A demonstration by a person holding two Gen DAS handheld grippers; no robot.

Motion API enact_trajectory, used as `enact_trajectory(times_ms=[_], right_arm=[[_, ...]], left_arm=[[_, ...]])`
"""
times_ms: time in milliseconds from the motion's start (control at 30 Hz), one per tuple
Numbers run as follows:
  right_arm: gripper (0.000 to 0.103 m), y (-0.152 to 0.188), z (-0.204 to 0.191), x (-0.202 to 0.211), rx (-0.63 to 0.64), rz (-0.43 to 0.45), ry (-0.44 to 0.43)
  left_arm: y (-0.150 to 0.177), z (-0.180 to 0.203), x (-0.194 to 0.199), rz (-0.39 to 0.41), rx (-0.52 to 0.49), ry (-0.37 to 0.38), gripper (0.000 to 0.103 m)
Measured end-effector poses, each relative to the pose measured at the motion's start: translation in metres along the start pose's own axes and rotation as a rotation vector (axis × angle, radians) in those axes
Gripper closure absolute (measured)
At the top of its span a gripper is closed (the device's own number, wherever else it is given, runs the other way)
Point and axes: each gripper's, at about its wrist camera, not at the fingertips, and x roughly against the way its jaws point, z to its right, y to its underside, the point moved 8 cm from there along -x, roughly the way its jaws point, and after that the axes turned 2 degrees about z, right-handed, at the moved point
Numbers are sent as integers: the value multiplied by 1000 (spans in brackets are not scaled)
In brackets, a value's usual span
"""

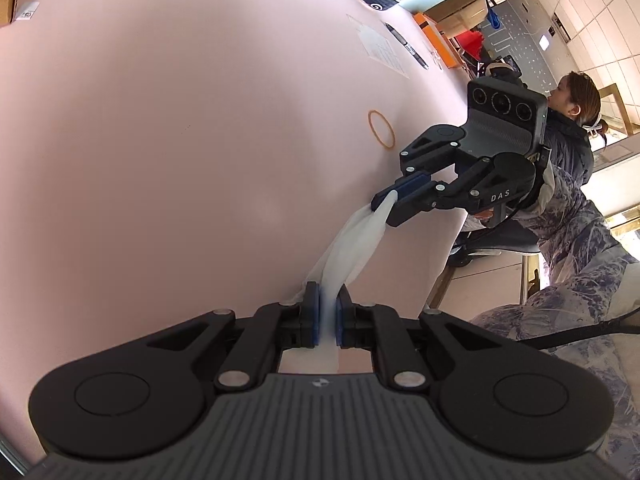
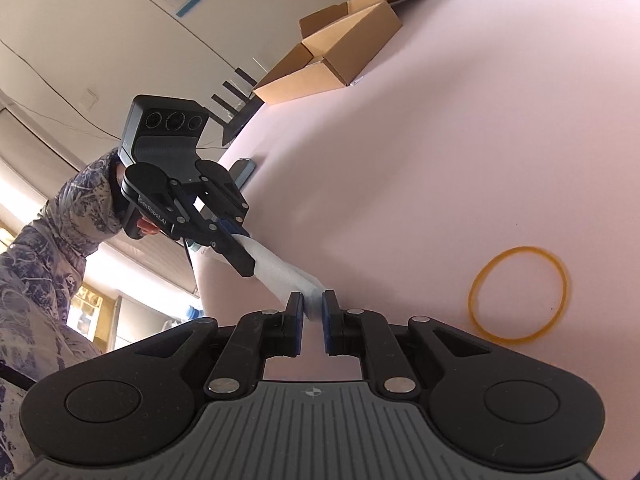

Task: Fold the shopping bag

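Both tongs have the bag. The white, thin plastic shopping bag, already gathered into a narrow twisted strip, hangs stretched between them just above the pale pink tabletop.

Left tongs: nearly closed, blue pads pinching one end of the strip; a short tail of it runs back between the pads toward the body.

Right tongs: narrow gap, the other end of the strip sitting between the pads. From the left wrist view the pads look pressed on it. I judge the grip light.

Why held so, as I read it: tension from both ends keeps the strip straight and compact, ready for the next fold or a wrap.

Long axis of the strip runs tongs to tongs, one end pointing into each. It widens a little in the middle, tapers at each grip.

A tan rubber band lies flat on the tabletop, just beside the right tongs and beyond the strip from the left tongs. My guess is it is meant for binding the bag.

An open brown cardboard box sits well beyond the tongs.
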Motion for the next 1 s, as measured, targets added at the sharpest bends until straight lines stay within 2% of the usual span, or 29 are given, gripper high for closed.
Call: enact_trajectory(times_ms=[167,233,367,567,633,667,733,767,833,933,1000], right_arm=[[88,1,-17,25,94,78,69],[87,-4,-27,42,129,160,93],[90,-13,-42,50,181,261,79],[91,-14,-42,2,263,192,111],[89,-11,-42,3,388,193,185],[72,-9,-42,5,444,195,221],[50,3,-50,7,663,173,334],[51,8,-55,9,781,159,393],[55,19,-61,4,944,79,433],[68,27,-60,-12,1074,-33,455],[68,29,-55,-26,1171,-89,469]], left_arm=[[-5,-3,2,-16,5,-10,96],[-6,-2,3,-23,-1,-15,96],[-6,-1,0,-29,-21,-33,96],[-10,1,2,-32,-75,-80,96],[-9,5,4,-15,-116,-109,96],[-7,8,5,-5,-147,-129,96],[-6,13,5,-3,-219,-167,96],[-5,17,5,-5,-262,-190,96],[-7,19,4,-25,-321,-211,96],[-10,18,4,-45,-335,-213,96],[-12,18,5,-54,-338,-213,96]])
